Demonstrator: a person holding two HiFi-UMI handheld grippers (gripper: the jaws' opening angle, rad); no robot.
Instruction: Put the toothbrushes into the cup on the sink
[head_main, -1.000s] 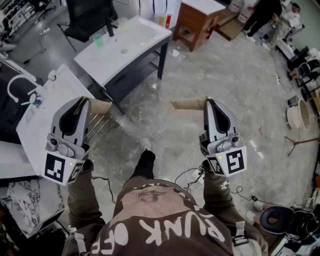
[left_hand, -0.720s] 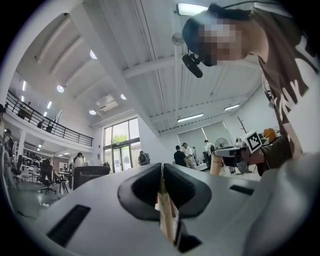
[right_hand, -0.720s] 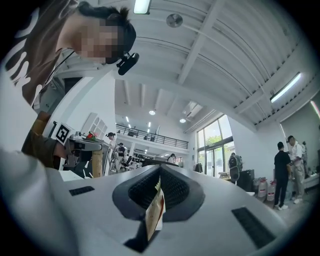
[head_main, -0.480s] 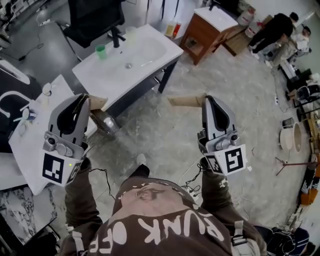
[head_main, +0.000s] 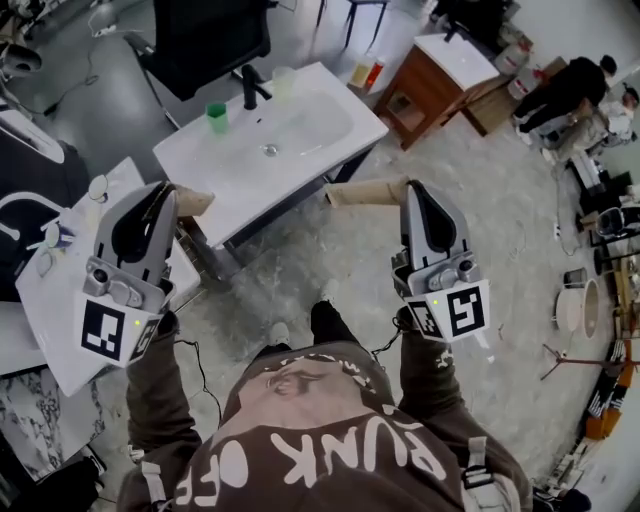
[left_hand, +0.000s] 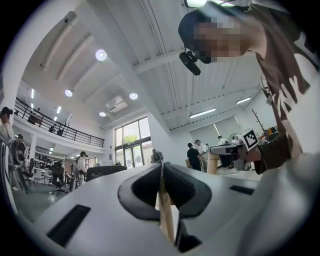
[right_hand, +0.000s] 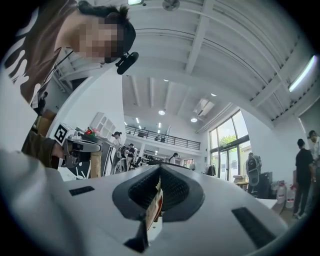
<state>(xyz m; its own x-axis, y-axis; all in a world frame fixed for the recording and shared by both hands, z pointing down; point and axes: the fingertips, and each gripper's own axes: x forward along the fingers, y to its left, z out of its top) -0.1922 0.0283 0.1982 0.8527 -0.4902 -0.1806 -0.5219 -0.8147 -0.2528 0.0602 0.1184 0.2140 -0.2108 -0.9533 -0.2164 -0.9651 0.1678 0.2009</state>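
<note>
While L gripper (head_main: 193, 203) and R gripper (head_main: 350, 192) sit clenched, empty — green cup (head_main: 217, 117) on sink (head_main: 200, 163), contents unclear

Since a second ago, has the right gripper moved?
Yes. The right gripper has moved closer to the white sink; its fingers now reach the sink's near edge in the head view.

The cup (head_main: 216, 117) is green, the sink (head_main: 220, 170) white, its tap (head_main: 250, 88) black. The left gripper (head_main: 203, 203) and right gripper (head_main: 335, 192) are grey — black-and-white square markers, tan jaws.
</note>
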